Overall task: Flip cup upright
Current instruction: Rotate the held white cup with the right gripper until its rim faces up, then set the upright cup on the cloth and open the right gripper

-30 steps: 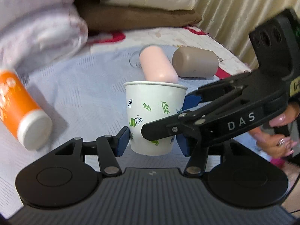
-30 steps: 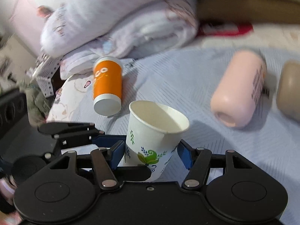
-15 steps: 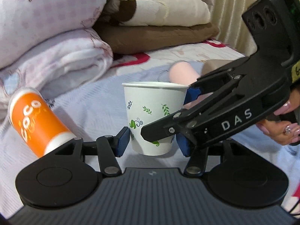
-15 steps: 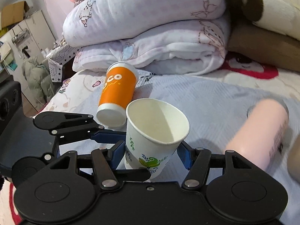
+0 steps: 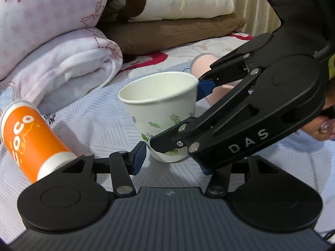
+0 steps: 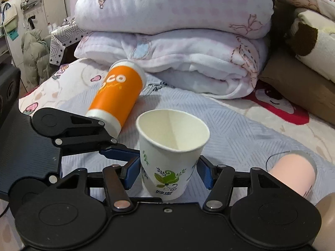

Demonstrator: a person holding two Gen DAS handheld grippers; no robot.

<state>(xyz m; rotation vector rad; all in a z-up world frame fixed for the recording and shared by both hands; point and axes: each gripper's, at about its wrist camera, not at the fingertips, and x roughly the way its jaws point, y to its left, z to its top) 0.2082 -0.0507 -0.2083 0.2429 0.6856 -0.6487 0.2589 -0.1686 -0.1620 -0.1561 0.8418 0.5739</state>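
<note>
A white paper cup with green leaf print is mouth up, tilted a little, above the blue-grey bed sheet. My right gripper is shut on the cup's lower part, one blue pad on each side. In the left wrist view the right gripper comes in from the right around the cup. My left gripper sits at the cup's base with its pads near the sides; its left pad seems just clear of the cup. In the right wrist view the left gripper's fingers reach the cup from the left.
An orange cup with a white rim lies on its side to the left. A pink cup lies at the right. Folded blankets and brown pillows are stacked behind. A hand shows at the far right.
The cup has tilted and lifted a little in the left wrist view, its inside now showing. Both cameras pitched up, showing more of the blankets. The left pads now stand looser at the cup.
</note>
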